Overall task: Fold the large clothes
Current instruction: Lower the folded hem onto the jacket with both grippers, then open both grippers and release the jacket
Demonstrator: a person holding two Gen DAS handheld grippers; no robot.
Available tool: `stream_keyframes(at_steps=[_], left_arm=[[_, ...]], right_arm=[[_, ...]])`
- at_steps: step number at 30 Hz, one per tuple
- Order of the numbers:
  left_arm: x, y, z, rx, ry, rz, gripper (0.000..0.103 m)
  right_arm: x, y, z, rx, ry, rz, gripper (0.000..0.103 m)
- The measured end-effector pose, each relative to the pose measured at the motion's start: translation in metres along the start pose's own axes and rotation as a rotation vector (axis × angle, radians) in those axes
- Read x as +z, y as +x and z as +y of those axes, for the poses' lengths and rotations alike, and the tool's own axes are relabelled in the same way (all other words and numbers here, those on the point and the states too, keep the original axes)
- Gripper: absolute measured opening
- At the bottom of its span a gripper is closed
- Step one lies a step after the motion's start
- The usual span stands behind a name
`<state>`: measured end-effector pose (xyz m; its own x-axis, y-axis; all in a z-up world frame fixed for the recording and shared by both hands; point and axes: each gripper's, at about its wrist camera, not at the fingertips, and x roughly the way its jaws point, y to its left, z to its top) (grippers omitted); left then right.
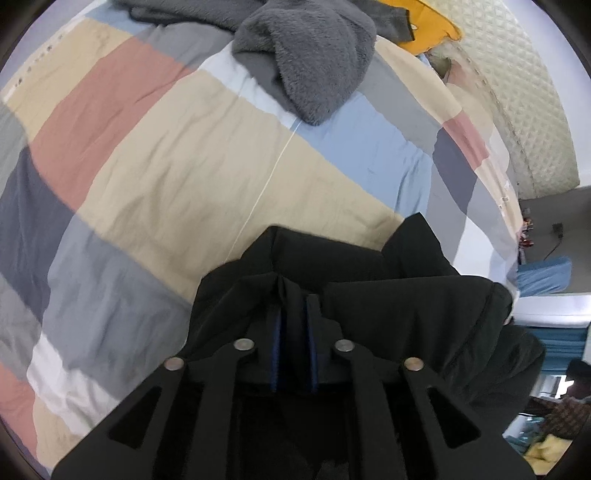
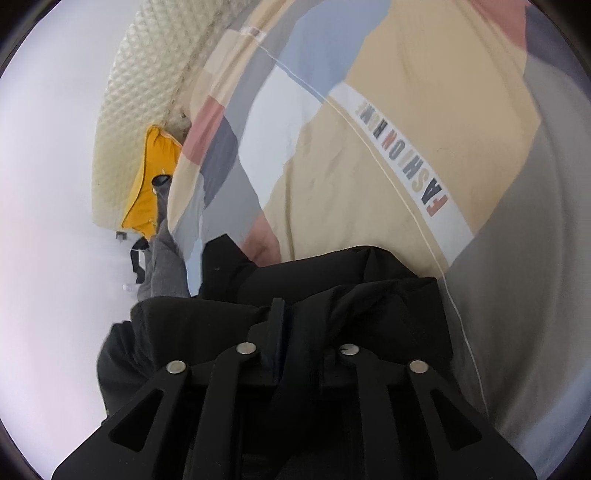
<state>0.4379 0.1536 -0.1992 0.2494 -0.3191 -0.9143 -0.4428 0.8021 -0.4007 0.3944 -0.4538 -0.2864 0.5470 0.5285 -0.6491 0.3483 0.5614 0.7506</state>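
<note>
Left wrist view: the left gripper (image 1: 295, 314), at the lower centre of the frame, has its two blue-edged fingers (image 1: 277, 325) drawn close together, pinching a fold of the black garment (image 1: 388, 295). The garment bunches around and over the fingers and spreads toward the lower right of the frame, lying on the bed. Beneath it stretches a patchwork duvet (image 1: 184, 166) in beige, pink, grey, navy, pale blue and white blocks, filling the left and centre of the frame. A grey fleece garment (image 1: 310, 62) lies heaped on the duvet at the upper centre, well apart from the black garment. A yellow cushion (image 1: 428, 26) sits at the upper right, against the cream quilted headboard (image 1: 524, 92).

Right wrist view: the right gripper (image 2: 291, 332), at the lower centre, has its jaws narrow and buried in the black garment (image 2: 351, 288), which wraps over the fingers so that only one dark finger (image 2: 275, 325) shows clearly. The garment occupies the lower centre and lower left. The duvet (image 2: 369, 147) fills the upper right; a white band on it bears multicoloured lettering (image 2: 402, 155). The yellow cushion (image 2: 151, 184) and the headboard (image 2: 147, 74) appear at the left, with the grey fleece garment (image 2: 166, 266) just below the cushion.
</note>
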Motion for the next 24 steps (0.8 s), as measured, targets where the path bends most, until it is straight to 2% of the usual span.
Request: stream_keyframes(at_steps=[1,2,3,4,5,9,11,15,17,19,22,24], left_arm=[[-0.003,-0.009,0.004,-0.006,-0.012,-0.011,0.024],[-0.005,-0.018,0.007,-0.017,-0.017,-0.031,0.037],[-0.009,-0.028,0.009,-0.029,-0.014,-0.056,0.048],[-0.012,-0.042,0.01,-0.028,0.001,-0.084,0.065],[-0.014,-0.055,0.01,-0.032,0.02,-0.111,0.071],[-0.02,-0.102,0.014,-0.078,0.056,-0.191,0.071],[-0.027,-0.13,0.009,-0.101,0.096,-0.264,0.071],[-0.055,-0.157,-0.026,-0.064,0.302,-0.399,0.071],[-0.079,-0.154,-0.04,-0.05,0.418,-0.436,0.071],[-0.096,-0.141,-0.048,-0.078,0.476,-0.435,0.072],[-0.115,-0.111,-0.064,-0.058,0.55,-0.442,0.072],[-0.12,-0.094,-0.071,-0.038,0.573,-0.437,0.071]], right_arm=[[-0.002,-0.006,0.005,0.002,-0.011,-0.006,0.027],[-0.004,-0.01,0.01,0.006,-0.017,-0.008,0.042],[-0.007,-0.018,0.015,0.01,-0.024,-0.011,0.051],[-0.01,-0.026,0.02,0.0,-0.026,-0.023,0.061],[-0.013,-0.037,0.027,-0.02,-0.034,-0.042,0.061],[-0.021,-0.068,0.056,-0.07,-0.104,-0.092,0.061],[-0.028,-0.087,0.079,-0.11,-0.172,-0.148,0.061],[-0.049,-0.12,0.128,-0.184,-0.334,-0.286,0.065],[-0.066,-0.124,0.154,-0.204,-0.444,-0.327,0.072],[-0.085,-0.12,0.172,-0.207,-0.549,-0.344,0.076],[-0.109,-0.098,0.183,-0.209,-0.632,-0.322,0.076],[-0.123,-0.074,0.183,-0.176,-0.655,-0.269,0.076]])
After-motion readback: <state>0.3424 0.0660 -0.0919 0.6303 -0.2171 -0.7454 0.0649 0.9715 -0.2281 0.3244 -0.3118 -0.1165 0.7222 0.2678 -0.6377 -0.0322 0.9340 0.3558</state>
